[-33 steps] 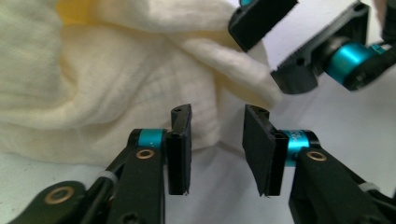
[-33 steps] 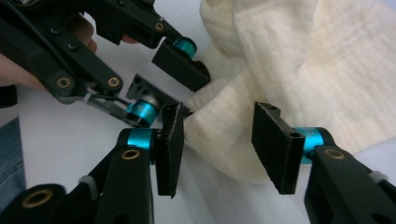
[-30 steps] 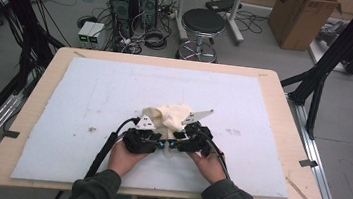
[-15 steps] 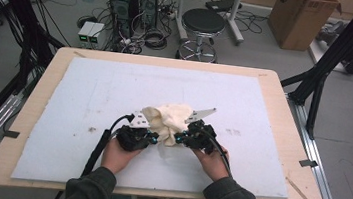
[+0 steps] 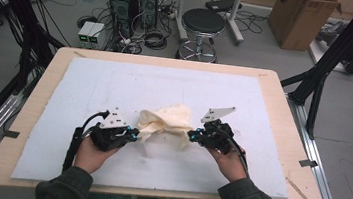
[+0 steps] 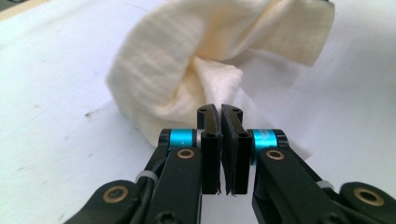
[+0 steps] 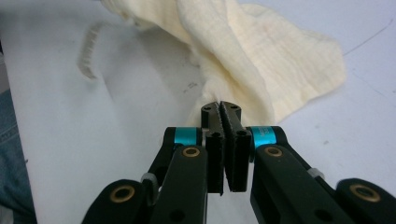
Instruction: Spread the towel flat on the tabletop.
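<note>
Cream cloth [image 5: 166,123] bunched, lifted near tabletop's [image 5: 276,90] front edge, left gripper [image 5: 132,135] clamped on its left end, right gripper [image 5: 191,134] clamped on its right end.

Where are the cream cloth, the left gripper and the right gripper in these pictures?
cream cloth [image 5: 167,121]: high view, on the bunched middle of the fabric.
left gripper [image 6: 219,112]: left gripper view, between its closed fingertips, pinching the cloth.
right gripper [image 7: 220,108]: right gripper view, between its closed fingertips, pinching the cloth.

A lab: computer towers [image 5: 134,0] and tangled cables [image 5: 149,36] on the floor (a stool [image 5: 203,23] and cardboard box [image 5: 302,18] nearby) behind the desk [image 5: 276,90].
</note>
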`<state>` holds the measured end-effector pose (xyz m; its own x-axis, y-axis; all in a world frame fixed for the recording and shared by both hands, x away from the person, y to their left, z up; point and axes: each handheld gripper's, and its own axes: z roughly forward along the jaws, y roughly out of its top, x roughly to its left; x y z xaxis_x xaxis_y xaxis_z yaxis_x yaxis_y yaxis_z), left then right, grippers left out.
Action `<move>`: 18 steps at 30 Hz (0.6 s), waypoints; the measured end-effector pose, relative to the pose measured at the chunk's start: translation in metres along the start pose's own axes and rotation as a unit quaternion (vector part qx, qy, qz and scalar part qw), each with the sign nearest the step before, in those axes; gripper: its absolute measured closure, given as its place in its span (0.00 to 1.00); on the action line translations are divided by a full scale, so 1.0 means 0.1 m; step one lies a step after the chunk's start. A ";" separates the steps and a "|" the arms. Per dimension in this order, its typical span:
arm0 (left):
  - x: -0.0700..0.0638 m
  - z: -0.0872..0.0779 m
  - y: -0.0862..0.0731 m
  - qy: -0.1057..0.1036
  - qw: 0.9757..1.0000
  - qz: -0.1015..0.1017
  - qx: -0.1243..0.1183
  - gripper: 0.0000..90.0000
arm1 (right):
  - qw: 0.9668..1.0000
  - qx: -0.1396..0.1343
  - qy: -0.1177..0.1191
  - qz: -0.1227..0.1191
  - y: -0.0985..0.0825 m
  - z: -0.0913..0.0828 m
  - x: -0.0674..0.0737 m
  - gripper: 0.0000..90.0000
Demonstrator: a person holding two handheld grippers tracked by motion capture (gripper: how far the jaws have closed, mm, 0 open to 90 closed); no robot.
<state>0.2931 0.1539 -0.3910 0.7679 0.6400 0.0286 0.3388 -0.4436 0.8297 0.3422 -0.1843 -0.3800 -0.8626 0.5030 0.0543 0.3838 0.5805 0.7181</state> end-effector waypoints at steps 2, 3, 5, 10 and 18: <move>0.01 -0.10 -0.01 0.003 1.000 0.005 -0.004 0.96 | 1.000 0.000 0.000 0.001 -0.02 -0.06 -0.01 0.98; 0.01 -0.14 -0.02 0.006 1.000 0.005 -0.006 0.96 | 1.000 -0.002 0.002 0.000 -0.03 -0.08 -0.01 0.98; 0.02 -0.22 -0.03 0.010 1.000 0.011 -0.008 0.96 | 1.000 -0.003 0.002 0.000 -0.04 -0.13 -0.02 0.98; 0.03 -0.36 -0.08 0.019 1.000 0.015 -0.012 0.96 | 1.000 -0.001 0.000 0.000 -0.10 -0.22 -0.04 0.98; -0.10 -0.48 -0.25 0.008 0.999 0.035 -0.005 0.96 | 1.000 0.011 0.008 -0.004 -0.27 -0.29 0.01 0.98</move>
<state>0.2506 0.1885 -0.3853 0.7809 0.6172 0.0962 0.2789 -0.4822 0.8305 0.3212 -0.2180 -0.3792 -0.8703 0.4889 0.0597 0.3841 0.5979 0.7035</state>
